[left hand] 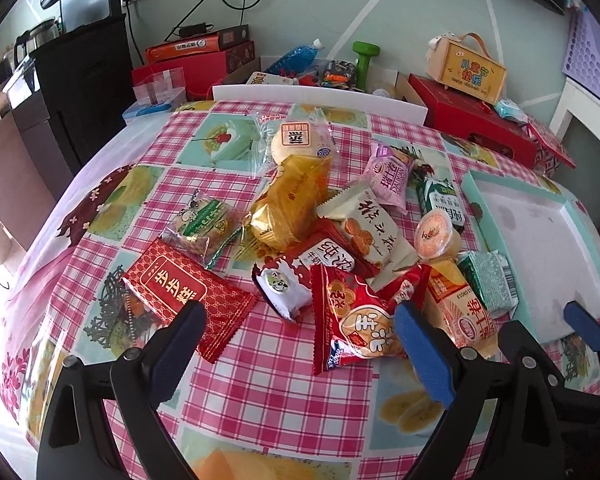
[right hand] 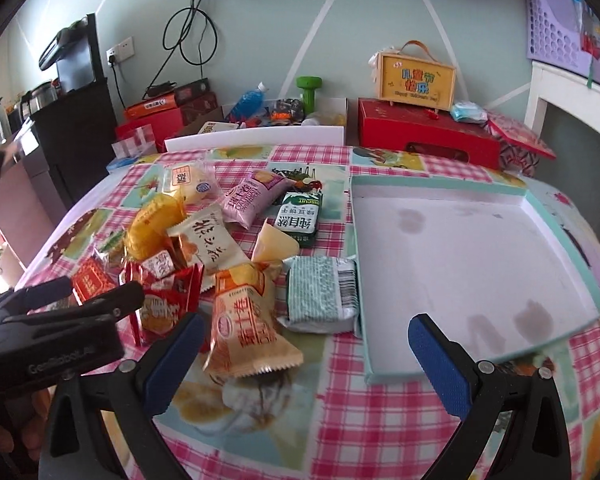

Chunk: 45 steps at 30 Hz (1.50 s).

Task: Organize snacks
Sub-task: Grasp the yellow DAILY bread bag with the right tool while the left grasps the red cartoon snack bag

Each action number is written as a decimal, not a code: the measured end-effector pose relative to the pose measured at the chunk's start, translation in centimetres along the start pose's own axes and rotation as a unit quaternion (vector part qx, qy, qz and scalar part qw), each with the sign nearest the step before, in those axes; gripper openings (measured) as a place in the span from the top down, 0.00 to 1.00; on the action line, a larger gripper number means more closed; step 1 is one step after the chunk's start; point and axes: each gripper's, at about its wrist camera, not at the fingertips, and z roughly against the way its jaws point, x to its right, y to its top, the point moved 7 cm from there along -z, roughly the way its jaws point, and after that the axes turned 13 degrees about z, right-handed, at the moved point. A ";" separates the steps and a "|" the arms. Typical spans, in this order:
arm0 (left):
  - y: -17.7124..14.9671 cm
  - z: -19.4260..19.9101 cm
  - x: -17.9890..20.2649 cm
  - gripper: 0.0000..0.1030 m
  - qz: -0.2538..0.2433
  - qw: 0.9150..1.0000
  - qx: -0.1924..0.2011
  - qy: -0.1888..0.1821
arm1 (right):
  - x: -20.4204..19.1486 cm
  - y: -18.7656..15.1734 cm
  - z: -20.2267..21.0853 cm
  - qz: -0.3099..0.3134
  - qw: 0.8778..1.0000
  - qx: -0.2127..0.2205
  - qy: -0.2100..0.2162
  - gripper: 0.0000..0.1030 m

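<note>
Snacks: your pile of wrapped packets lies loose on the checked cloth of the counter (left hand: 268,380), left of the tray; nothing is inside the tray
Tray: shallow white tray (right hand: 460,264) with a teal rim, lying flat at the right side of the counter; its floor shows faint stains
Nearest packets: orange packet (right hand: 244,320) lies just ahead of your right hand-held gripper, toward its left finger; green-patterned packet (right hand: 320,292) lies with its barcode end touching the tray's left wall
Other packets: red packet with gold characters (left hand: 180,296) just ahead of your left hand-held gripper's left finger; red bag with a round biscuit print (left hand: 356,320) beside its right finger; pink packet (left hand: 392,176) and yellow-wrapped cake (left hand: 292,204) farther back in the pile
Left hand-held gripper (left hand: 296,352): fingers spread wide; holding nothing; hovers over the near edge of the pile
Right hand-held gripper (right hand: 306,364): fingers spread wide; holding nothing; its right finger overlaps the tray's near corner in view
Background: red gift box (right hand: 428,136) stands behind the tray
</note>
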 end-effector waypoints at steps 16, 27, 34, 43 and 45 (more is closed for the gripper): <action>-0.2 -0.8 1.9 0.22 -0.007 0.998 -0.038 -0.054 | -2.9 0.4 -3.0 0.011 0.998 -0.019 0.064 0.38; -1.7 -3.2 2.9 0.44 -0.010 0.995 -0.081 -0.066 | -4.2 -0.4 -4.1 0.029 0.996 -0.044 0.075 0.56; -2.1 -3.8 3.0 0.45 -0.006 0.993 -0.093 -0.073 | -4.4 -0.7 -4.6 0.031 0.996 -0.051 0.073 0.58; -1.7 -3.0 3.2 0.54 -0.003 0.993 -0.079 -0.085 | -4.0 -0.3 -4.4 0.019 0.996 -0.042 0.076 0.65; -1.4 -2.4 3.1 0.54 -0.005 0.994 -0.070 -0.089 | -3.8 -0.2 -4.2 0.012 0.996 -0.037 0.081 0.66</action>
